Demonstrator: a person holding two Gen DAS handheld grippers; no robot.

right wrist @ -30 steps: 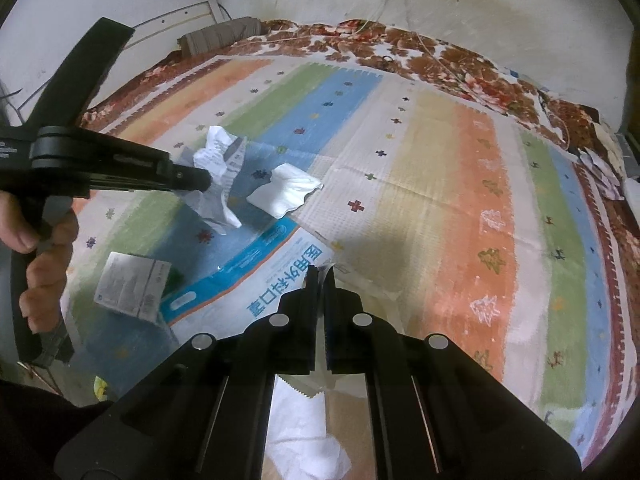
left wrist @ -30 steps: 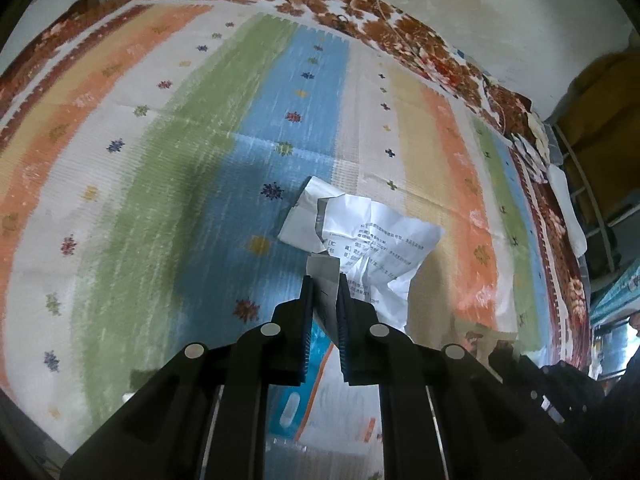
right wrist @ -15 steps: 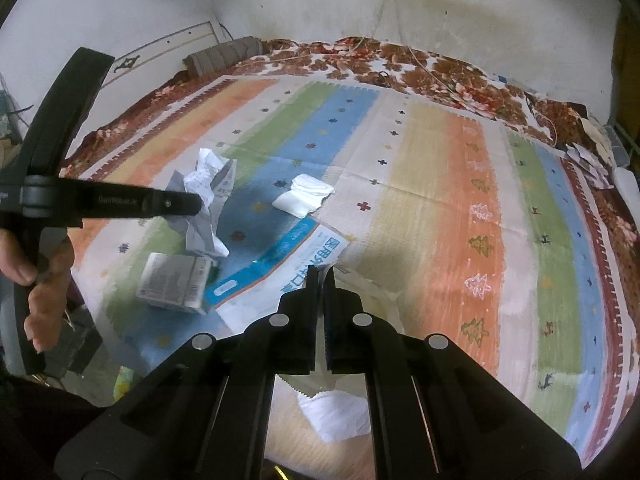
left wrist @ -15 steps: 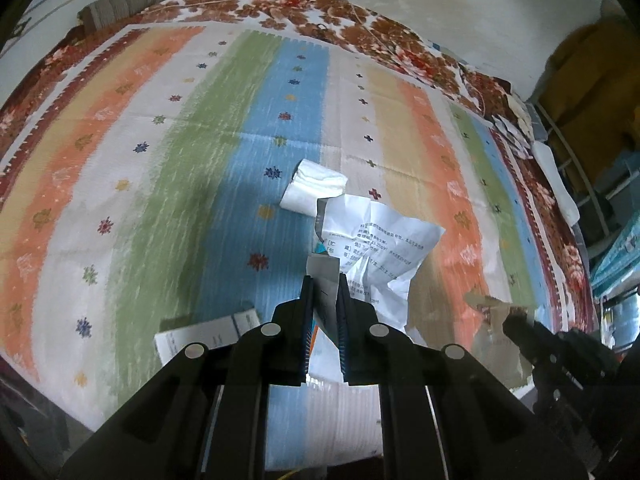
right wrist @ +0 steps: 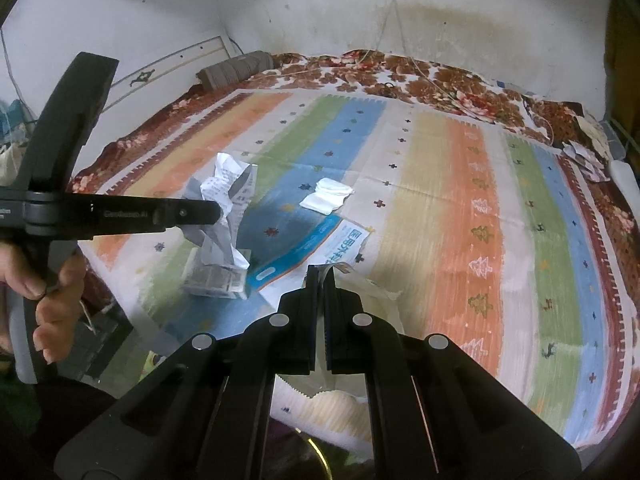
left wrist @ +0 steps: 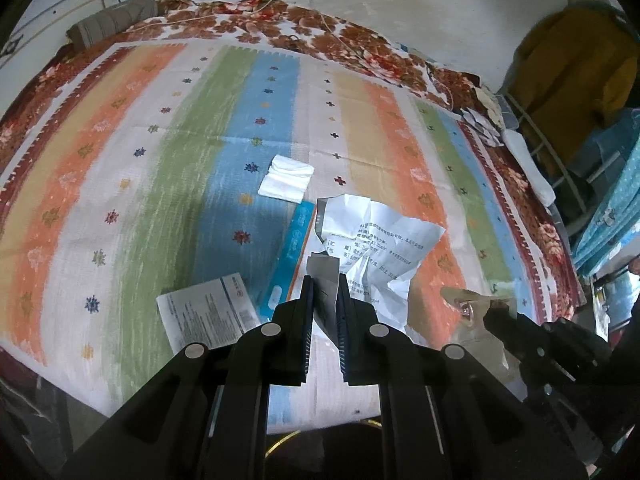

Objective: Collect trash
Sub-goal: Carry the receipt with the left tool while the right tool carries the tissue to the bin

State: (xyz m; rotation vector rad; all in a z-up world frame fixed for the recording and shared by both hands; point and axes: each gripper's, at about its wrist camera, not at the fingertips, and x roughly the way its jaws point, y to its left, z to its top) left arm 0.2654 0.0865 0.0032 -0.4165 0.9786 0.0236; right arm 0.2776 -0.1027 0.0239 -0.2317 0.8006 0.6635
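Your left gripper [left wrist: 325,284] is clenched on a crumpled printed paper [left wrist: 376,248]: a grey fold of the sheet sits pinched between the two fingers, and the rest of it fans out ahead and to the right of the jaws, held up off the striped blanket [left wrist: 160,168]. In the right wrist view the same paper [right wrist: 226,208] hangs from the tip of the left gripper [right wrist: 216,212], raised above a small printed carton [right wrist: 216,280] that lies on the blanket. Your right gripper [right wrist: 320,280] has its fingers pressed nearly together on a thin edge of a pale brown bag [right wrist: 376,292]; the bag's serrated edge shows below, between the finger bases. From the left wrist view that bag [left wrist: 476,304] is seen at the tip of the right gripper [left wrist: 490,316], just beside the held paper on its right. On the blanket below and ahead of your left jaws lie a flat blue-and-white wrapper [left wrist: 292,248], a folded white tissue [left wrist: 286,178] farther out on the blue stripe, and the printed carton [left wrist: 208,316] to the left, near the blanket's front edge. The tissue [right wrist: 328,196] and wrapper [right wrist: 320,244] lie apart from each other, with nothing on top of them. A rolled grey cloth [right wrist: 236,70] rests at the far corner by the wall.
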